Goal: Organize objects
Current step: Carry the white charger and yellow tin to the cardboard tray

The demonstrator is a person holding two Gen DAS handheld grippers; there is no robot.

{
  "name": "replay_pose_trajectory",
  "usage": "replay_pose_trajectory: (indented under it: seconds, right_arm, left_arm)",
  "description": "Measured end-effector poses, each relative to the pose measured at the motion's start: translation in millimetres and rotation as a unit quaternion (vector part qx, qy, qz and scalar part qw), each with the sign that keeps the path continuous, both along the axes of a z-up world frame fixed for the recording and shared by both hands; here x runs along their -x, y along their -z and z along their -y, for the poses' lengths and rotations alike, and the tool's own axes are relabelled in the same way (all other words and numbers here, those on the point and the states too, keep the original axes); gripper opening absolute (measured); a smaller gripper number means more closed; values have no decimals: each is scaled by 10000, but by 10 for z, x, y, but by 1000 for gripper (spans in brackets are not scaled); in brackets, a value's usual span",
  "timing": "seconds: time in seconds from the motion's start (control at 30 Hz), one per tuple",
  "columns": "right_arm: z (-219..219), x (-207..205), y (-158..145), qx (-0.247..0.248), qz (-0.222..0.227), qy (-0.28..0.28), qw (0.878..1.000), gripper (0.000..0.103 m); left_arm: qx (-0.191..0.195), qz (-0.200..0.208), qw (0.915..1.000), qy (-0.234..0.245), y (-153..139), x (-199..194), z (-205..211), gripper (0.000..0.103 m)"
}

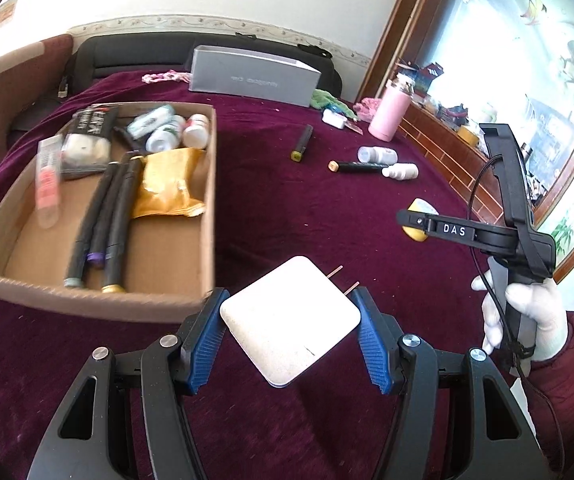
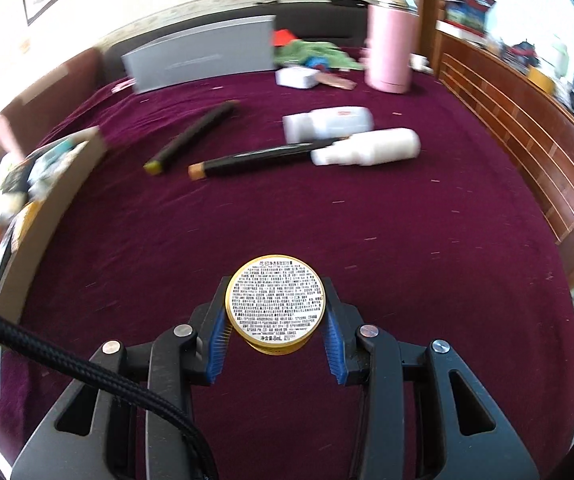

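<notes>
White square box (image 1: 291, 320) clamped corner-to-corner in left gripper (image 1: 291, 334) jaws: rigid, light, slip-prone. Gold round tin (image 2: 275, 307) pinched across rim by right gripper (image 2: 275, 334); smooth.

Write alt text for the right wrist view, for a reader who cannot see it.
The right gripper is shut on a round gold-rimmed tin with a printed label, above a maroon cloth. Beyond lie two dark markers and two white bottles; a cardboard box sits at left.

Left tool (image 1: 291, 322) clamps a white square case (image 1: 291, 320); right tool (image 2: 275, 312) (held by a white-gloved hand (image 1: 527, 320)) grips a gold tin (image 2: 275, 306).
</notes>
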State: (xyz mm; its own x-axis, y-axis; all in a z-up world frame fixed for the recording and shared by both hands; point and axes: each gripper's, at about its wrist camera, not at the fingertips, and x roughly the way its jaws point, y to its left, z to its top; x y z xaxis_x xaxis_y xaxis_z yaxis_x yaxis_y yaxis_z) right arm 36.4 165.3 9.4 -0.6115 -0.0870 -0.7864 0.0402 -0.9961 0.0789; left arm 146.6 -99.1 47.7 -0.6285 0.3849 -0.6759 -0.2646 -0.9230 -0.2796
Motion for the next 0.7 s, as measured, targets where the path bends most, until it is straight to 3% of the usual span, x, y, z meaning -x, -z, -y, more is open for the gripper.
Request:
replay_pose_trajectory:
  seconds: [0.37, 0.7]
  right_arm:
    - [760, -176, -184, 178, -54, -898, 9958, 38]
    - [1395, -142, -329, 579, 92, -1607, 9853, 38]
  left_arm:
    - [-30, -217, 9977, -646, -137, -199, 653, 56]
    - [85, -335, 9908, -1310, -173, 17, 1246, 56]
